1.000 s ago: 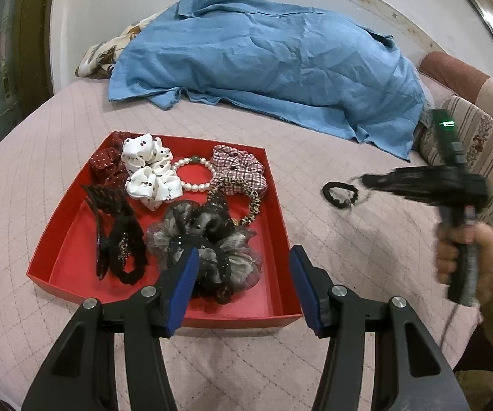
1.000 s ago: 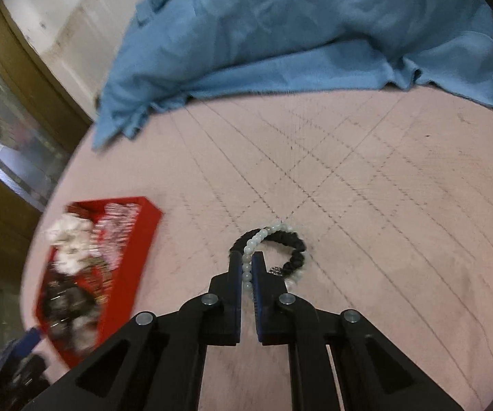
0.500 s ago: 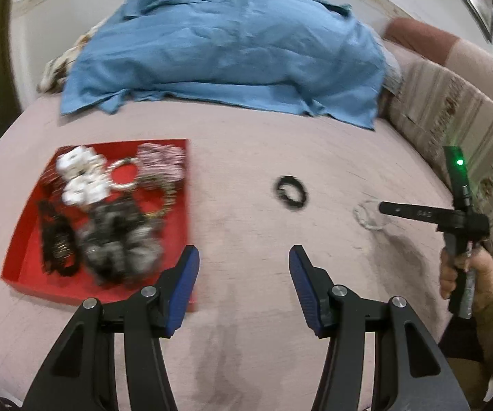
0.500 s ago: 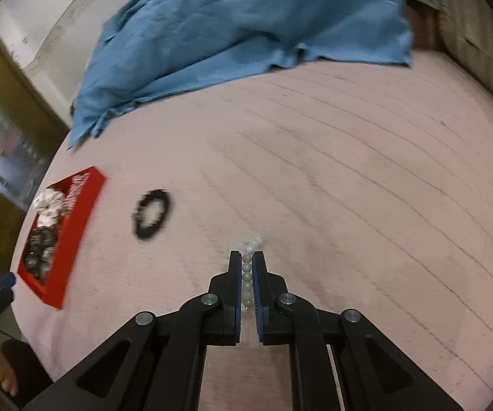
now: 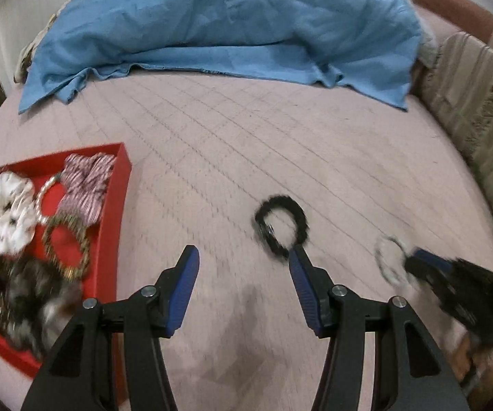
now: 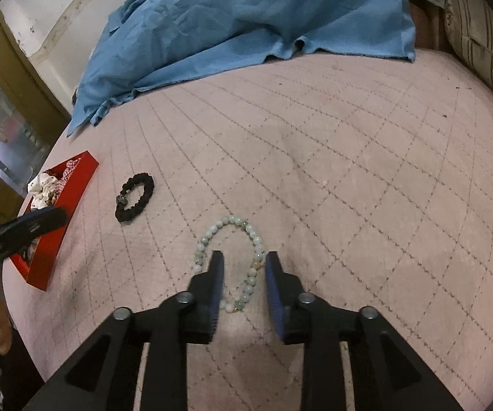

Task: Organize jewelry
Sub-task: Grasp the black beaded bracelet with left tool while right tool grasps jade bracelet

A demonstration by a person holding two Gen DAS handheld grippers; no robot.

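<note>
A pale green bead bracelet (image 6: 246, 239) lies flat on the pink quilted surface, part of it between the fingers of my right gripper (image 6: 241, 257), which is open and not holding it. It also shows blurred in the left wrist view (image 5: 388, 260). A black bead bracelet (image 6: 135, 197) lies to its left, between it and the red tray (image 6: 58, 236). In the left wrist view the black bracelet (image 5: 280, 227) lies just beyond the right fingertip of my open, empty left gripper (image 5: 243, 260). The red tray (image 5: 118, 205) at the left holds several scrunchies and bracelets.
A crumpled blue cloth (image 5: 229, 24) covers the back of the surface. A striped cushion (image 5: 476, 102) lines the right edge. My right gripper (image 5: 428, 267) shows blurred at the lower right of the left wrist view.
My right gripper carried the pale bracelet away from the black one, set it down and opened. My left gripper swung right, from over the tray toward the black bracelet.
</note>
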